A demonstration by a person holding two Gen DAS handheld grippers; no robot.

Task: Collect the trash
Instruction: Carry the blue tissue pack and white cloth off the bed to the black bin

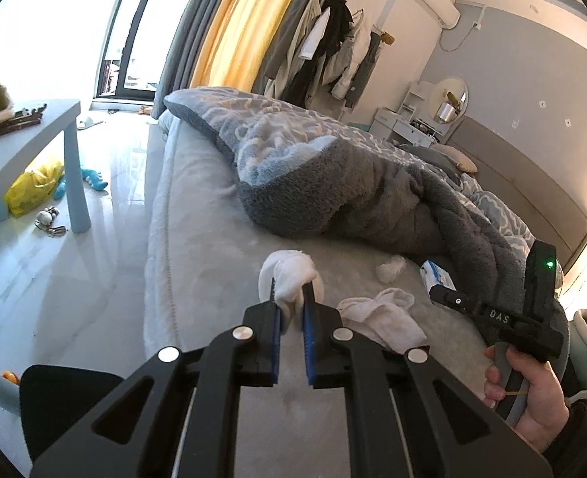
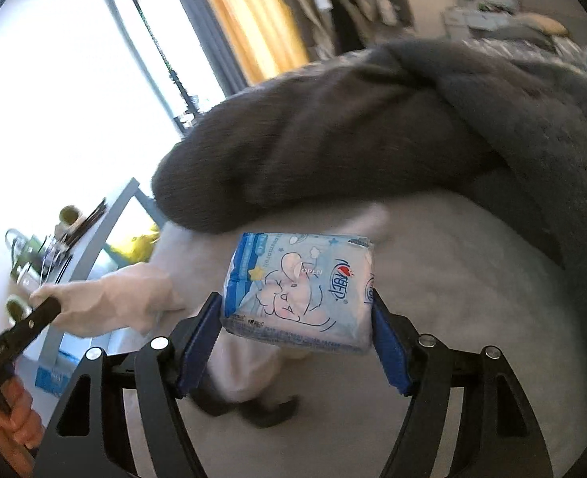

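Both tongs tilted down, gripping.

Both wrist cameras look down along their fingers, close over the bed, sharing its grey blanket.

A crumpled white tissue wad is pinched between the closed left tongs, bulging out above their tips. A soft blue-and-white tissue pack with a cartoon print and an "OPEN" tab sits tilted between the pads of the right tongs, lifted off the bed. Beyond the left tongs on the bed lie a small white crumpled ball and a flat rumpled white cloth-like piece.
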